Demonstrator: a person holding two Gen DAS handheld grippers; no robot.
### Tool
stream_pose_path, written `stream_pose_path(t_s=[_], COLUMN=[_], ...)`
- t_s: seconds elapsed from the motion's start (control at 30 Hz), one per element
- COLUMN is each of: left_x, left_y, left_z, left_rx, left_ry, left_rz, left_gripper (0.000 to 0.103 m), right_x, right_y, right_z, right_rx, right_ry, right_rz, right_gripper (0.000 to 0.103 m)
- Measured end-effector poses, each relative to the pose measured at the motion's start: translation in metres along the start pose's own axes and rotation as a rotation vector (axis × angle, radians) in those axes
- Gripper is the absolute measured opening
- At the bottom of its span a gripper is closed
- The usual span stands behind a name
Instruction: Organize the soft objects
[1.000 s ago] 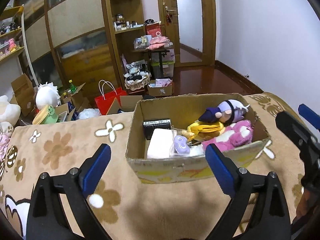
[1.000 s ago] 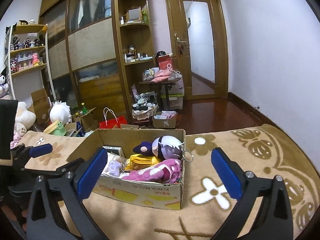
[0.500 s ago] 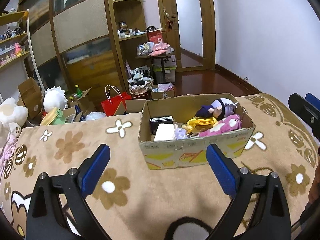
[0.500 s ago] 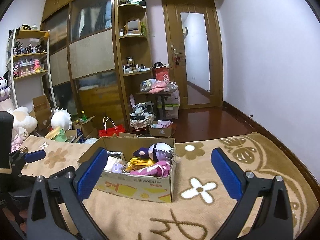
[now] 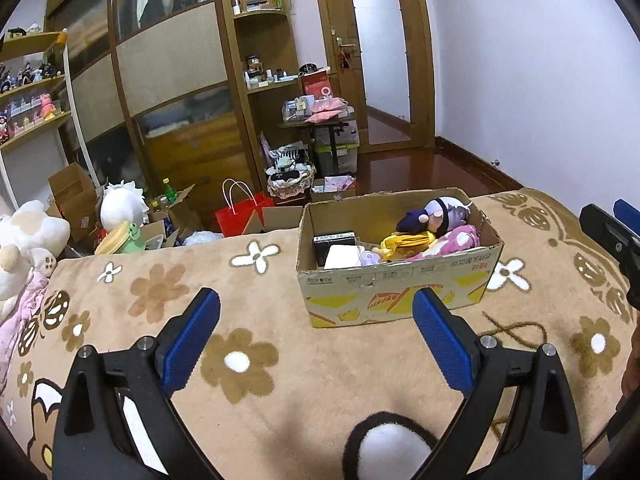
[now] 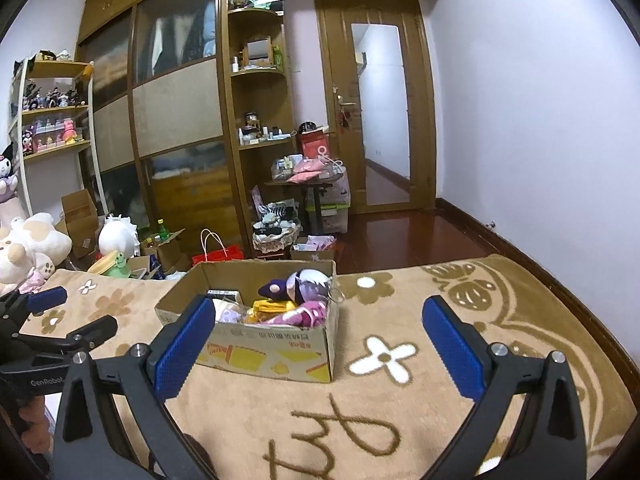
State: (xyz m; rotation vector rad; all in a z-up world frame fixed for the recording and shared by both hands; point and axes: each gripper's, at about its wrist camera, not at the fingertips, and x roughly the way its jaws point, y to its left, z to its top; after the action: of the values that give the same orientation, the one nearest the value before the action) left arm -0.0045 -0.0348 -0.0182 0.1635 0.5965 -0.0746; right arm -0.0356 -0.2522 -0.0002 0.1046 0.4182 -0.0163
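The room is bright and the pictures are sharp. Edges bend round, and the corners go black.

Cardboard box [image 5: 398, 280] sitting on blanket [image 5: 280, 360], ahead and right of left gripper [image 5: 316, 340]. Doll [image 5: 436, 216] lying in box at far right corner; plush pile [image 5: 444, 244] lying just before doll; small boxes [image 5: 336, 246] sitting in box at left end. Right gripper [image 6: 320, 344] hanging before box, box lying toward its left finger. Gift bag [image 5: 238, 216] standing on floor behind blanket, left of box. Plush toys [image 5: 28, 236] sitting at blanket's far left edge. Shelving [image 6: 260, 120] standing behind, door [image 6: 380, 120] to its right.
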Motion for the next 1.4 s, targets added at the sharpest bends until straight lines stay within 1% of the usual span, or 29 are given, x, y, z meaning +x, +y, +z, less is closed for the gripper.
stream_pose_path(t_s=[0.2,0.53,1.4], left_x=[0.003,0.011,0.015], left_y=[0.000,0.011,0.009], left_z=[-0.001,0.002,0.003], left_rx=[-0.008,-0.055,-0.041], left_ry=[-0.002,-0.013,-0.004], left_rz=[0.008,0.014,0.000], left_gripper=[0.096,0.096,0.096], right_x=[0.001,0.011,0.018], right_y=[-0.006,-0.005,-0.008], right_z=[-0.006,-0.016,-0.019], right_rx=[0.012,0.000,0.007], right_ry=[0.011,0.034,0.032], right_rz=[-0.010,-0.012,-0.017], right_gripper=[0.103,0.103,0.103])
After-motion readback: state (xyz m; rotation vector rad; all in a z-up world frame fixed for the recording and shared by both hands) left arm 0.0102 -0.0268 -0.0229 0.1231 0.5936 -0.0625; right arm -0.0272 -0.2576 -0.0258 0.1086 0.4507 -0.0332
